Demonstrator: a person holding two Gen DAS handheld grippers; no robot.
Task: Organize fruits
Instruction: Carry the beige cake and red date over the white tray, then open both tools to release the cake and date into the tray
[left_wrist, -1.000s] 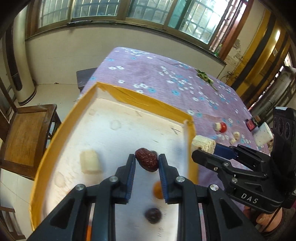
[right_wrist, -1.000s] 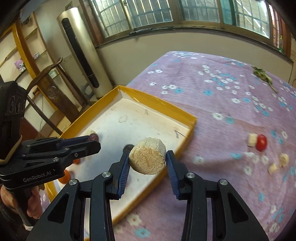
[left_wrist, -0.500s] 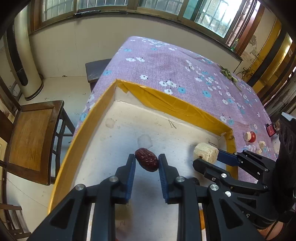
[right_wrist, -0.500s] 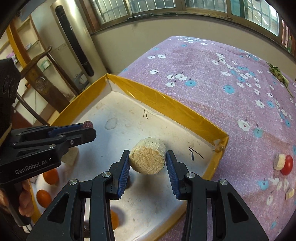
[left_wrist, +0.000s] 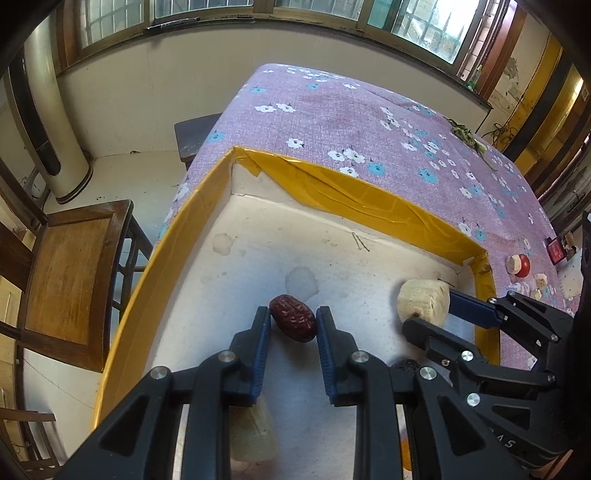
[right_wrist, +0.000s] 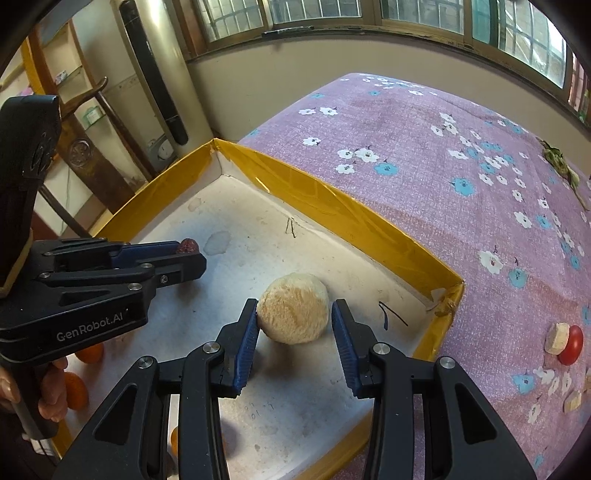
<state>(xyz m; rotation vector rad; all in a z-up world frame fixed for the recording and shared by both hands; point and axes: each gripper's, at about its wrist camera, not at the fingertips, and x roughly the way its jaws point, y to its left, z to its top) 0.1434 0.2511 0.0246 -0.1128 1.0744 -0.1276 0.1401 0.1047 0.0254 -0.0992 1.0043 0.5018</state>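
A white tray with a yellow rim lies on the purple flowered cloth. My left gripper is shut on a wrinkled red date, held just above the tray floor. In the right wrist view the date peeks out past the left gripper's fingertips. A pale round fruit piece rests on the tray floor between the jaws of my right gripper. Those jaws are opening: the left pad still touches the piece, while a gap shows at the right pad. The left wrist view shows the same piece.
Orange fruits lie in the tray's near left part, with a dark fruit and a pale chunk under the grippers. A cherry tomato and pale chunks sit on the cloth right of the tray. A wooden chair stands left.
Both grippers moved toward the tray's far end and sank close to its floor. The right jaws parted a little and the pale piece now rests on the tray.
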